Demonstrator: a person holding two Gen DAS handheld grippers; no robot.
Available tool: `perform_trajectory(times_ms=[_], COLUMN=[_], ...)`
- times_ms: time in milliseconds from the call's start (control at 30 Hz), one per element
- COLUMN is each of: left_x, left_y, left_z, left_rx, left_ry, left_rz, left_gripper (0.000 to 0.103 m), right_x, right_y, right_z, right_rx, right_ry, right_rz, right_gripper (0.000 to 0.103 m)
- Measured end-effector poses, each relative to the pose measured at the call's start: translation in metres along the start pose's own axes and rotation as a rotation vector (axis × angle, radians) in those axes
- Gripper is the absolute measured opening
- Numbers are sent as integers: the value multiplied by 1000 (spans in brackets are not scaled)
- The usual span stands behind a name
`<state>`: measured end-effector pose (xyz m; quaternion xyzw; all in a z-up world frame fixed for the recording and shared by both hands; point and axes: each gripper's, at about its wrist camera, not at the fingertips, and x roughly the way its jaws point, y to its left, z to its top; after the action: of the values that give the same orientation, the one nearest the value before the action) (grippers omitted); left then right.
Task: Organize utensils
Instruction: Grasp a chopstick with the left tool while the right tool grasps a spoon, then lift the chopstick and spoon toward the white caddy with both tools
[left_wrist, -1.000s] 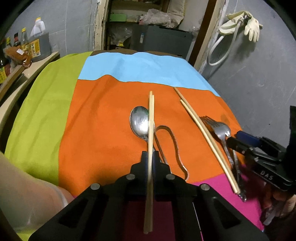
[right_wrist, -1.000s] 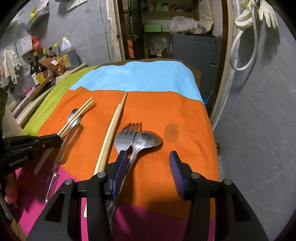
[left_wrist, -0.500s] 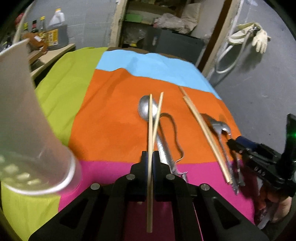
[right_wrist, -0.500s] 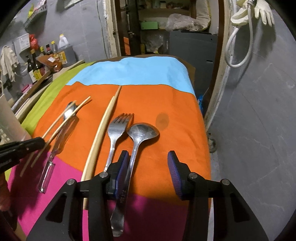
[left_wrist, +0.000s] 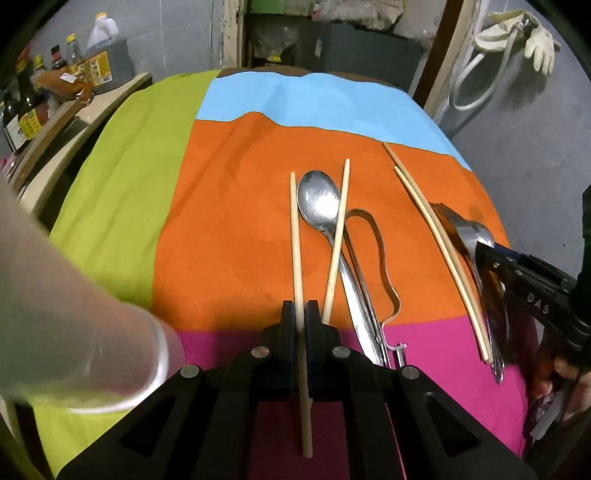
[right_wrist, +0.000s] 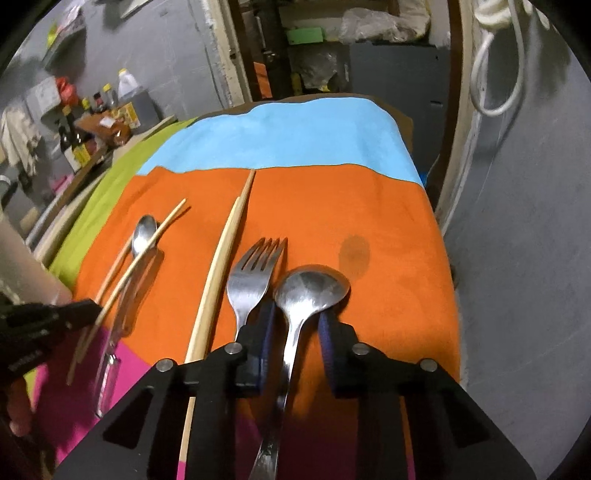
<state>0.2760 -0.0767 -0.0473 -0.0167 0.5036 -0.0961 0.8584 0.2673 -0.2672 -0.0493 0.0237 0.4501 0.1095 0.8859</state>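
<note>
My left gripper (left_wrist: 300, 314) is shut on a thin wooden chopstick (left_wrist: 296, 236); its mate (left_wrist: 337, 236) lies slanted across a steel spoon (left_wrist: 318, 201) beside a peeler (left_wrist: 373, 258). A translucent plastic cup (left_wrist: 74, 314) stands close at the left. My right gripper (right_wrist: 295, 325) is open, its jaws either side of the handle of a second spoon (right_wrist: 312, 288) on the cloth, a fork (right_wrist: 253, 273) just left of the left finger. A thicker chopstick pair (right_wrist: 221, 266) lies left of the fork.
A striped cloth covers the table: green (left_wrist: 122, 155), blue (left_wrist: 306, 99), orange (left_wrist: 236, 206), pink (left_wrist: 436, 354). Bottles (left_wrist: 26, 107) stand on a shelf at the left. A grey wall (right_wrist: 517, 221) runs close along the table's right edge.
The two thin chopsticks have splayed apart; one stays in my left gripper, the other lies across the spoon. The cup has come closer at the left. My right gripper moved forward and narrowed around the spoon handle.
</note>
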Motion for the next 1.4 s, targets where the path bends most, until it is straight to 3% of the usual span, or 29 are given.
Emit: perform_trajectory(times_ms=[267,333,600,700,833,1100,1400], left_x=[16,18,2,-11,-36,-80,-126], left_y=[0,4,3,-1,-5,-13,-6], left_z=[23,25,9,-2,-21,-34,-39], left_rx=[18,-3,-30,-21,-8,10,1], left_ry=[35,46,-36,-96,-237,-488,-699], left_rz=[9,-5,-7,-19,-65,-105,-150], left_gripper=[5,4,2,2,2,2,2], right_x=[2,2,-5,-16,-32,-70,-109], right_y=[4,2,-4,1,11,39,71], right_z=[0,0,-4,-6,-10,-25,-19], right_rx=[-24,-18,25,2,-45,-168,-215], right_ry=[5,-1,-45,-97,-189,-430,-578], right_rz=[-20,-18,25,14,-13,-87,-47], right_gripper=[19,9,5,5,5,4,4])
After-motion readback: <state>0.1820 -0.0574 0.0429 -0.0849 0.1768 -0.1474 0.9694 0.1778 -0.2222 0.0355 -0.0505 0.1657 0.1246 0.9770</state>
